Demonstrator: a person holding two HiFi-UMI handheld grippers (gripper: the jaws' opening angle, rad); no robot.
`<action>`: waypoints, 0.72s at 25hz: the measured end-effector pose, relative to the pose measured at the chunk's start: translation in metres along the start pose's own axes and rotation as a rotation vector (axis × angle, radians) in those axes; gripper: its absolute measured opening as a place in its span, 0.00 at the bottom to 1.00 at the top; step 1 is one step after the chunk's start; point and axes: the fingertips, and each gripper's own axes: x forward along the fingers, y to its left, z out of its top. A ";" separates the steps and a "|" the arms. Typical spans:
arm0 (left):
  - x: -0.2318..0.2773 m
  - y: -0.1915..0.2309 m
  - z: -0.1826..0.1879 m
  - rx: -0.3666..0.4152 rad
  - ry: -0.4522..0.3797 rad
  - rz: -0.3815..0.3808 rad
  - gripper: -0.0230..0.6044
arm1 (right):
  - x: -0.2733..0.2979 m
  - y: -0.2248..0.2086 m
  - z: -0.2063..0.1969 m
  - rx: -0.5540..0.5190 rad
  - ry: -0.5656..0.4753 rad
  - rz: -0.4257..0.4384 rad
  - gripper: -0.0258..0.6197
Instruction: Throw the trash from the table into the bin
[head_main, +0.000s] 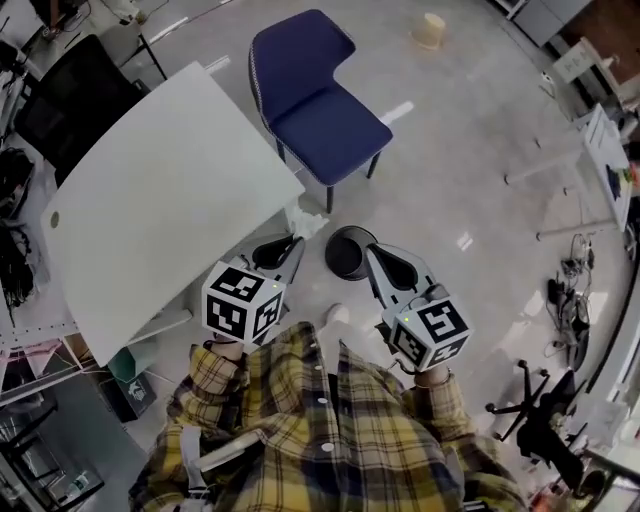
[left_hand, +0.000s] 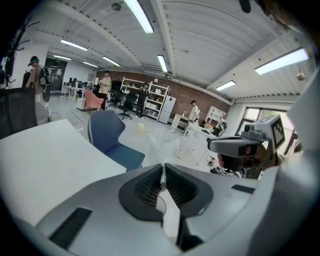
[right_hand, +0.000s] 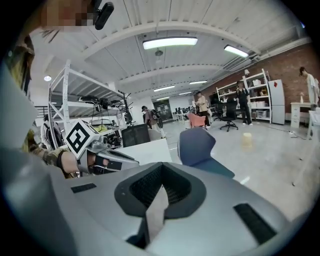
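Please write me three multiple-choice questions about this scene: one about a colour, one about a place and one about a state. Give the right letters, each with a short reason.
1. What colour is the chair nearest the bin?
A. red
B. blue
C. green

2. Where is the bin?
A. on the chair
B. on a shelf
C. on the floor

3. In what state is the left gripper?
A. shut on a piece of trash
B. open and empty
C. open around the bin

Answers:
1 B: in the head view its seat and back are dark blue.
2 C: it stands on the grey floor, near the chair.
3 A: in the left gripper view the jaws pinch a thin piece of clear plastic.
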 end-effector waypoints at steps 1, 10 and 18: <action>0.017 -0.020 0.003 0.004 0.005 -0.017 0.08 | -0.018 -0.018 -0.002 0.013 -0.007 -0.016 0.04; 0.115 -0.109 0.004 0.091 0.121 -0.083 0.08 | -0.095 -0.119 -0.042 0.125 0.008 -0.120 0.04; 0.186 -0.098 -0.062 0.117 0.289 -0.109 0.08 | -0.087 -0.151 -0.075 0.207 0.044 -0.177 0.04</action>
